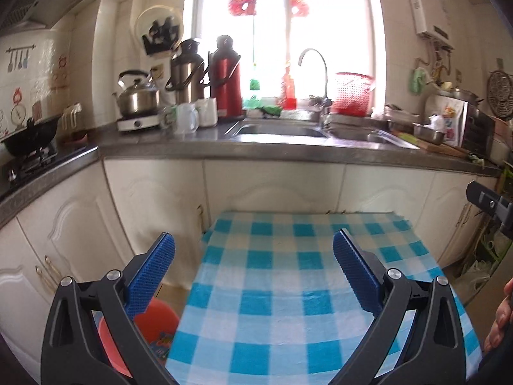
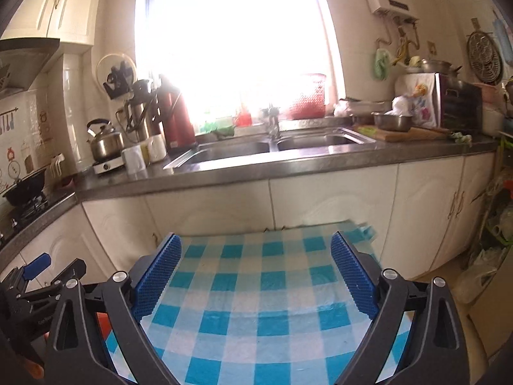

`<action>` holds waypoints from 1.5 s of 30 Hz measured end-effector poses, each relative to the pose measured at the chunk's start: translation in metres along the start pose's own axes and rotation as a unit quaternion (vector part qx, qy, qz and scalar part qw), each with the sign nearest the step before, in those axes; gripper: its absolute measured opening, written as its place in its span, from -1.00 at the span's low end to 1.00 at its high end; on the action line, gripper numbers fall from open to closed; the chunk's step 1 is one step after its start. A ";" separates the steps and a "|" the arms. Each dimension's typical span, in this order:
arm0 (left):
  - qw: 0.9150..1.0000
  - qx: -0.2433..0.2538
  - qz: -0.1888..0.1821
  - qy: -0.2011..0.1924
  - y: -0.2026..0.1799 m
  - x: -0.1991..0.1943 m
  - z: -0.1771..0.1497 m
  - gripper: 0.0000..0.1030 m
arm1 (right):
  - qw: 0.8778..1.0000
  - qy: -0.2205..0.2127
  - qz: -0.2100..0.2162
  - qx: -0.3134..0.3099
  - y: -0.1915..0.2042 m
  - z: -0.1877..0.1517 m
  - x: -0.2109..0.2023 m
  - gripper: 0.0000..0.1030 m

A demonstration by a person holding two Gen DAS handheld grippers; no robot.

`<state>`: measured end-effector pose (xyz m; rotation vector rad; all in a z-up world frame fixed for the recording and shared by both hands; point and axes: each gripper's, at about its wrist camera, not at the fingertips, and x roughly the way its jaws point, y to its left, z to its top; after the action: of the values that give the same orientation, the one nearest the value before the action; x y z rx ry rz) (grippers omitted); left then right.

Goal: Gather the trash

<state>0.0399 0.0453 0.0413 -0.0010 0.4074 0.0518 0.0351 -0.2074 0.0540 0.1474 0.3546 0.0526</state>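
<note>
A: How many grippers? Holding anything?
B: Two. Left gripper (image 1: 253,250) and right gripper (image 2: 255,253), fingers spread wide, empty, above one checked tablecloth (image 1: 272,304).
A: Trash?
B: None visible; one red bin (image 1: 157,320) near left. Two flasks, one kettle (image 1: 138,96) far.

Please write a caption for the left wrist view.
Open left gripper above a blue checked tablecloth, facing the kitchen sink.
</note>
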 end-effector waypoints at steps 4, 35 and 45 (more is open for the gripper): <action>1.000 0.003 -0.008 -0.024 -0.029 -0.016 0.017 0.93 | 0.999 -0.045 -0.031 0.004 -0.019 0.015 -0.036 0.86; 0.988 0.015 0.035 -0.148 -0.052 -0.118 0.027 0.93 | 0.984 -0.175 -0.045 -0.005 -0.012 0.011 -0.133 0.89; 0.993 0.011 0.058 -0.100 -0.032 -0.092 -0.015 0.93 | 0.990 -0.133 -0.027 -0.039 0.015 -0.024 -0.094 0.89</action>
<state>-0.0487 0.0086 0.0641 0.0491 0.2071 0.1600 -0.0617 -0.1964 0.0658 0.0666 0.0897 -0.0062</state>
